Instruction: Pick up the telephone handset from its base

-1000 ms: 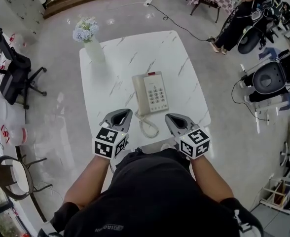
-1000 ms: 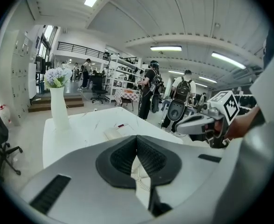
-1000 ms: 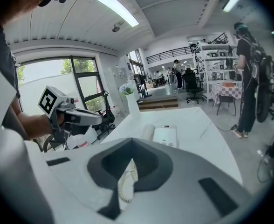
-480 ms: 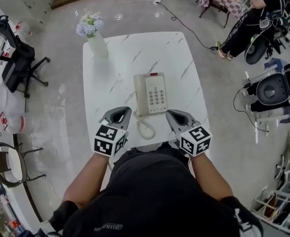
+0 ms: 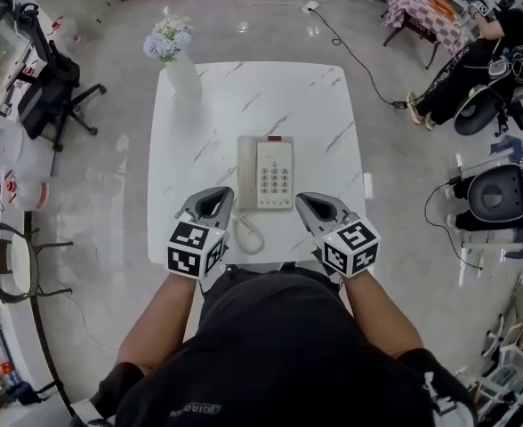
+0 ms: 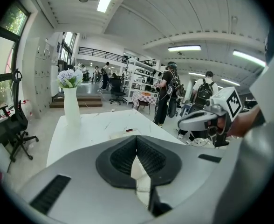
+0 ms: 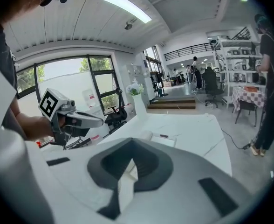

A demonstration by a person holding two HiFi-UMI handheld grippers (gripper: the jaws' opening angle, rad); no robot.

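Marble table (image 5: 337, 105), handset (image 5: 247, 173) not yet lifted.
It lies on its base (image 5: 276, 174) at table centre; left gripper (image 5: 213, 194) at 7 o'clock, right gripper (image 5: 302, 197) at 5 o'clock, both with jaws together, empty.

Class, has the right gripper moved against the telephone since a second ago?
Yes. The right gripper edged forward; its tips now sit beside the telephone.

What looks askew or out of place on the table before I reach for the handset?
Nothing stands out. The cream push-button telephone sits square on the white marble table, its handset seated in place, the coiled cord trailing toward the near edge, the white flower vase upright.
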